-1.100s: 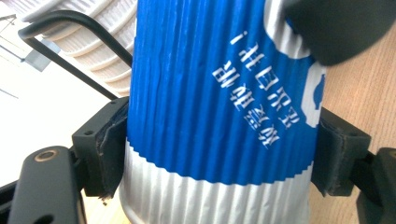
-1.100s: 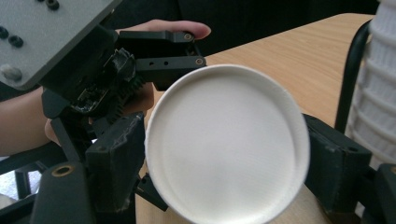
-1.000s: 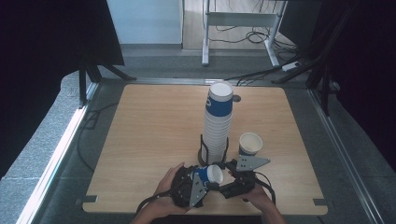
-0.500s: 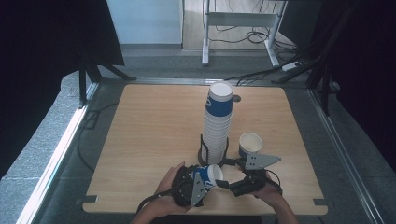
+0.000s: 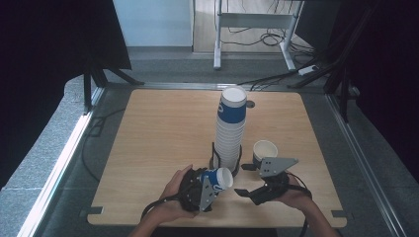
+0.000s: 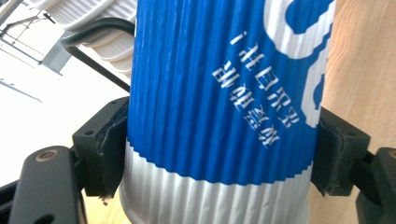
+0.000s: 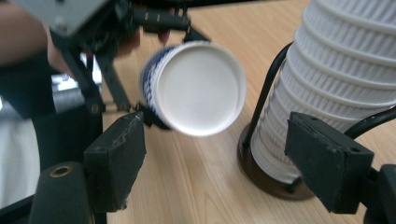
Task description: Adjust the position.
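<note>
Blue-and-white ribbed paper cup [image 5: 217,178], lying on its side near the front edge of the wooden table [image 5: 163,128], clamped across its body by the left gripper [image 5: 201,190]; both black pads [image 6: 106,144] pressed flat against the corrugated wall in the left gripper view, white printed characters running across the blue band. Open mouth of that cup turned toward the right gripper [image 5: 247,192], round white rim facing straight along the jaws in the right gripper view. Right gripper unclenched, jaws spread wide with nothing between them, hovering just beside the cup's mouth and apart from it, grey three-cornered plate [image 5: 274,165] on top. Hands wrapped around both tools at the table's near edge, cables trailing off toward the bottom.

Just beyond the held cup: tall stack of nested white ribbed cups [image 5: 230,133], topmost one blue-banded, standing upright inside a black wire holder [image 5: 221,164] on a round dark base. Right of the stack, a single upright cup [image 5: 264,152], partly hidden behind the grey plate.

Farther off, past the table's far edge: grey floor, white metal frame legs [image 5: 252,29] and tangled dark cables [image 5: 276,37].
</note>
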`<state>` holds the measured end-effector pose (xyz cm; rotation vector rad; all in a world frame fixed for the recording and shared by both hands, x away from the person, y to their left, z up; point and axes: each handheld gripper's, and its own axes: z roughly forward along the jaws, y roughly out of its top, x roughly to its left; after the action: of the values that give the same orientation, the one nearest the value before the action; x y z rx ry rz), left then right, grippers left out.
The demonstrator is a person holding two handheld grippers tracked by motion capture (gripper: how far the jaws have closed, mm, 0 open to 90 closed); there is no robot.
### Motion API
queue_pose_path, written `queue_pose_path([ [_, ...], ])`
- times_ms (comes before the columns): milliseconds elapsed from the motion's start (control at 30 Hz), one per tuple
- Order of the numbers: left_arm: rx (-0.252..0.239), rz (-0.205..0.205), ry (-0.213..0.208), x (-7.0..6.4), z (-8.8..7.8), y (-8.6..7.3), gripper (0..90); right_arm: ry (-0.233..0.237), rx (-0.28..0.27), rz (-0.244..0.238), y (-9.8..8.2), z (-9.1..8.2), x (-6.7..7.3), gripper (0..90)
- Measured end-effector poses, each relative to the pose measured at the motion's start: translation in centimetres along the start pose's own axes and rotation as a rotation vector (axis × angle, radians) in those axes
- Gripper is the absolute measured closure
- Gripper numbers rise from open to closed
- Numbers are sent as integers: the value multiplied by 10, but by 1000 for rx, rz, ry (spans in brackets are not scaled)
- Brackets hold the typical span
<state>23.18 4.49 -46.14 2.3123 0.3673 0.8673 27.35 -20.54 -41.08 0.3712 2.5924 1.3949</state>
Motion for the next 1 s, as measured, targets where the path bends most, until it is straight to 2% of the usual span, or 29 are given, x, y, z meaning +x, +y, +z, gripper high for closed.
queue_pose_path([
  [167,19,38,6,0,3,2,192,-15,115,-71,10,9,1,195],
  [367,28,54,-2,-1,6,2,192,-2,224,-128,20,24,3,185],
  [700,24,78,-4,-2,6,7,193,10,338,-207,30,43,9,168],
  [733,36,96,-8,-2,6,7,193,11,345,-214,31,45,10,167],
  [867,48,125,-10,-6,7,9,193,13,377,-246,33,53,13,165],
  [933,64,156,-13,-7,8,11,193,18,403,-263,34,56,15,164],
  [967,63,159,-9,-9,9,11,193,19,419,-271,34,58,16,165],
  [1000,89,191,-8,-8,8,13,193,22,433,-280,35,60,16,165],
])
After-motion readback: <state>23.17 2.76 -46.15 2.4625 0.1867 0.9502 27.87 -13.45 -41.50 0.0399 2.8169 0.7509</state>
